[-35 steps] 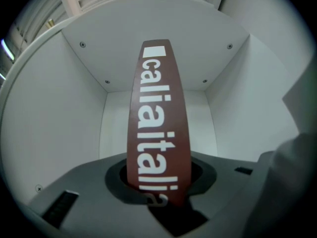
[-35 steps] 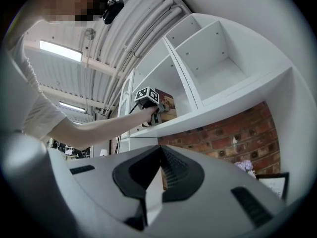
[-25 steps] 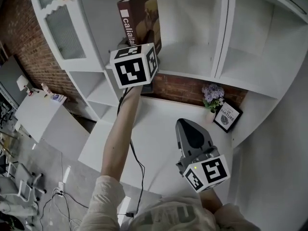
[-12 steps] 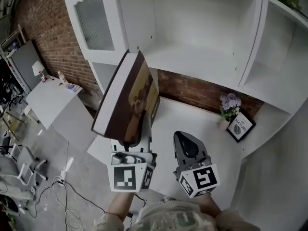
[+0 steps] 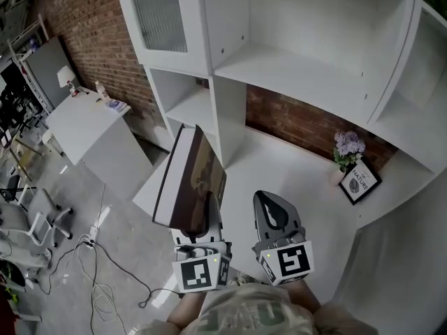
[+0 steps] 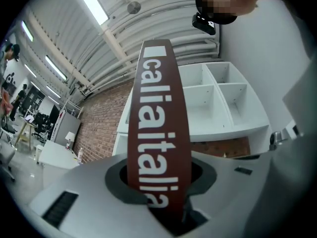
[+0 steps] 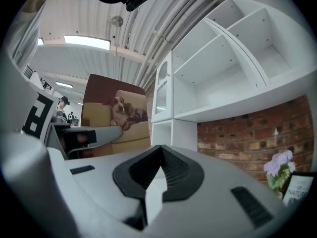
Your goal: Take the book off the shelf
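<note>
- Book (image 5: 190,185): dark brown hardcover with white spine lettering and a cover picture of a dog on a yellow armchair. It is clear of the shelves, standing roughly upright and leaning a little, above the near left edge of the desk and held only at its lower end.
- Left gripper (image 5: 199,236): grey, with a black-and-white marker cube. Its 2 jaws are clamped on the book's lower end, with the spine facing its camera.
- Right gripper (image 5: 268,199): same make, just right of the book. Its 2 jaws are pressed together with nothing between them, and it is not touching the book.
- Shelf unit (image 5: 293,65): white, open compartments, on the far side, with a glass-fronted door at the far left.
- Desk (image 5: 293,180): white top beneath the shelves.
- Brick wall (image 5: 290,121): red, showing between desk and shelves.
- Flowers (image 5: 348,146): purple, small pot, far right of the desk.
- Framed picture (image 5: 360,182): black frame, just beside the flowers.
</note>
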`<act>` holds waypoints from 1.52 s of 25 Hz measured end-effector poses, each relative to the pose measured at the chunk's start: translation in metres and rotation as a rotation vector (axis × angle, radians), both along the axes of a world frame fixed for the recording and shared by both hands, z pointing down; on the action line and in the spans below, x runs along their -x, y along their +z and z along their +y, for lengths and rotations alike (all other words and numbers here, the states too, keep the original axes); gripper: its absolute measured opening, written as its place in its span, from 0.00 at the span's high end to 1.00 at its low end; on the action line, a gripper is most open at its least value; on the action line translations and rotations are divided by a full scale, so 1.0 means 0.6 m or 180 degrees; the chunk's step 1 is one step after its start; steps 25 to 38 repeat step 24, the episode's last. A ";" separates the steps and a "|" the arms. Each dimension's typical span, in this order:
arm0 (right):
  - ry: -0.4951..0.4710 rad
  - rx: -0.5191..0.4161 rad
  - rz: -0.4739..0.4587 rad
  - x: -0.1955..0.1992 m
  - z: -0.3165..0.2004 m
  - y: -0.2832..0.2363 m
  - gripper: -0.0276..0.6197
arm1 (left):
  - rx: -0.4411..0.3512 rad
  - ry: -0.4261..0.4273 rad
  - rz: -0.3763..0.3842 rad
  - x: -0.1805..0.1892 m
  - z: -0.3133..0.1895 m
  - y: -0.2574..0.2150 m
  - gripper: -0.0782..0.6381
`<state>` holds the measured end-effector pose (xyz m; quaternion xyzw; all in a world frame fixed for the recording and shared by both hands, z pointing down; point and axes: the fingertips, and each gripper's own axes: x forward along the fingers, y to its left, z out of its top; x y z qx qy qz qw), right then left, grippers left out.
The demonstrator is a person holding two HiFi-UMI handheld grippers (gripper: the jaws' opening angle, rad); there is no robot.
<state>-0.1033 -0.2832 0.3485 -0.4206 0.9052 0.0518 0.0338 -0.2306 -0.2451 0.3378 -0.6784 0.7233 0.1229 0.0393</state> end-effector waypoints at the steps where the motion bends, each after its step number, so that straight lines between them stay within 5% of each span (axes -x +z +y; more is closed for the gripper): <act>1: -0.0001 -0.0003 0.0008 0.001 0.000 0.000 0.93 | -0.0004 -0.0024 -0.0007 0.003 0.000 -0.002 0.67; 38: -0.0049 -0.0108 0.0068 -0.001 0.001 -0.013 0.93 | 0.0008 0.0058 -0.0144 -0.035 -0.014 -0.022 0.67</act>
